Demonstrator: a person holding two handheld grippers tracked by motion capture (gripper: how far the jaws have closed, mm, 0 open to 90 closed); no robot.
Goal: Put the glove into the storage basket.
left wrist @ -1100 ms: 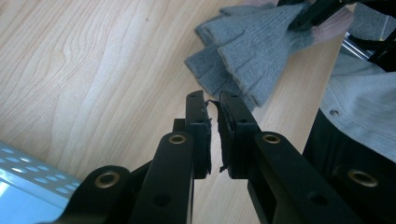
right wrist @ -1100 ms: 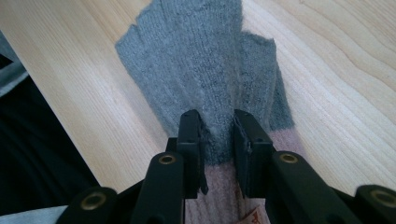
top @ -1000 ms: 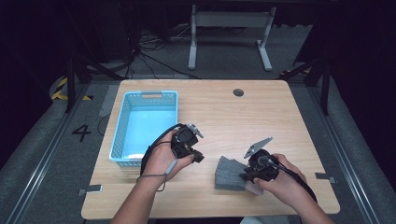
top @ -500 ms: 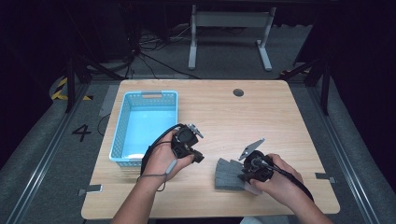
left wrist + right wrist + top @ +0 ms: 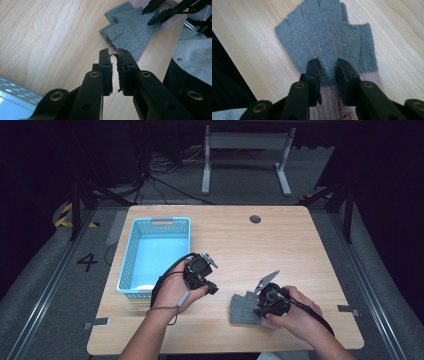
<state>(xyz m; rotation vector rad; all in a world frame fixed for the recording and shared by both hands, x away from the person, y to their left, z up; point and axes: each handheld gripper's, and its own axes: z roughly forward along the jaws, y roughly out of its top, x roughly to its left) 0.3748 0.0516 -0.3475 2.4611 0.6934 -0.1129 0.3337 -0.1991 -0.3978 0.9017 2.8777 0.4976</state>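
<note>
Grey glove (image 5: 324, 37) flat on table (image 5: 280, 250) near front edge, pink cuff toward me. My right gripper (image 5: 327, 72) over glove at cuff line, jaws parted, not clamping. My left gripper (image 5: 113, 67) near basket (image 5: 150, 250), jaws nearly together, holding nothing.

Bare table (image 5: 280, 240) beyond glove (image 5: 243, 308); basket (image 5: 131, 256) (far left) blocks.

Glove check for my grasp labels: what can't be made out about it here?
- Right gripper view: jaws straddle the glove; whether the pads press it is hidden.
- Same view: pink cuff cut by the bottom edge.
- High view: the hand covers the cuff.
</note>
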